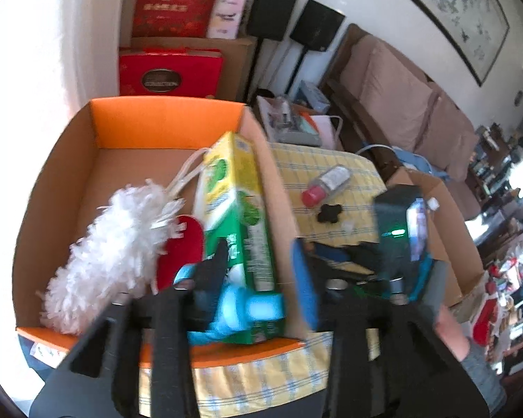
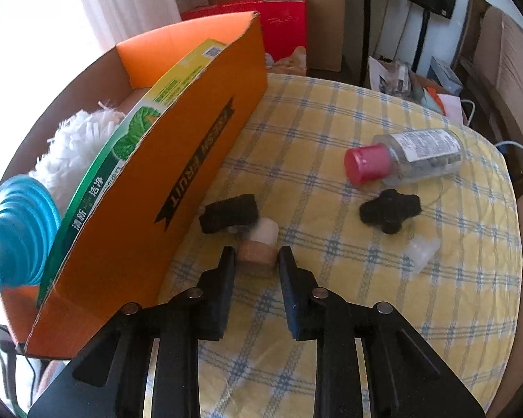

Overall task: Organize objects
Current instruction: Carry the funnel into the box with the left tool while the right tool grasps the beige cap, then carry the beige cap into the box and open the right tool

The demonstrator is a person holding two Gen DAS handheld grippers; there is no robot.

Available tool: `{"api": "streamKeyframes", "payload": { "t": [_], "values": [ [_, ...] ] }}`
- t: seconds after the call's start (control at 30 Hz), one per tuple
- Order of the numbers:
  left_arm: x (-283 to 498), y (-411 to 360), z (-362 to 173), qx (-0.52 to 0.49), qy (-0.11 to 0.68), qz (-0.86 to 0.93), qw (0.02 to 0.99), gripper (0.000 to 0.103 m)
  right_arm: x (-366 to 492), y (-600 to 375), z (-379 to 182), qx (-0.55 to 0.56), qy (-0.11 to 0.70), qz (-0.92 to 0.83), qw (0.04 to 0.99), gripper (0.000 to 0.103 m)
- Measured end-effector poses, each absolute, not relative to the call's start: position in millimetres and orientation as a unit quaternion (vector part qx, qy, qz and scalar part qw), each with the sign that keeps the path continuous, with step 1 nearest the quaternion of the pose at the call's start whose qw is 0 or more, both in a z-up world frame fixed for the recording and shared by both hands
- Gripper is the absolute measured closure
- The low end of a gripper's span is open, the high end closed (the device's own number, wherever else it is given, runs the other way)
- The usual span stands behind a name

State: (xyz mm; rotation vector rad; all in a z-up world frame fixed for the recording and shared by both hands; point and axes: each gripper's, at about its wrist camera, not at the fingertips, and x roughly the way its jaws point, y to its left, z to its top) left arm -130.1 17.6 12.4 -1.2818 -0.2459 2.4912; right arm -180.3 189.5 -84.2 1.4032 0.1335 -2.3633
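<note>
An orange cardboard box holds a white duster, a red item, a green and yellow carton and a blue collapsible funnel. My left gripper is open over the box's near right corner. The funnel lies low between its fingers, against the carton's end, and the right finger is at the box wall. On the yellow plaid tablecloth, my right gripper is shut on a small tan bottle with a white cap. A black block lies just beyond it.
A clear bottle with a pink cap, a black cross-shaped knob and a small clear cap lie on the cloth to the right. Red gift boxes, speaker stands and a sofa stand behind the table.
</note>
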Motion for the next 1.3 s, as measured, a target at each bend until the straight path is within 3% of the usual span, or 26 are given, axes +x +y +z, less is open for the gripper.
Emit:
{"api": "streamKeyframes", "payload": {
  "t": [0.27, 0.63, 0.8, 0.93, 1.3],
  "values": [
    [-132.9, -14.2, -3.0, -0.465, -0.113, 0.867, 0.141, 0.061, -174.9, 219.6, -53.6, 0.490, 0.027, -0.853, 0.176, 0.079],
    [-125.3, -22.9, 7.9, -0.443, -0.101, 0.883, 0.118, 0.030, -152.6, 202.2, 8.9, 0.449, 0.012, -0.867, 0.218, 0.079],
    [-122.7, -27.1, 8.6, -0.441, -0.086, 0.887, 0.105, 0.030, -144.7, 177.2, 18.6, 0.443, 0.019, -0.864, 0.238, 0.079],
    [-120.0, -36.1, 5.6, -0.441, -0.090, 0.888, 0.097, 0.021, -138.2, 158.4, 19.5, 0.439, 0.021, -0.861, 0.254, 0.079],
    [-120.8, -54.4, -3.5, -0.449, -0.107, 0.883, 0.081, 0.020, -127.7, 106.2, 5.5, 0.441, 0.046, -0.850, 0.285, 0.077]
  ]
}}
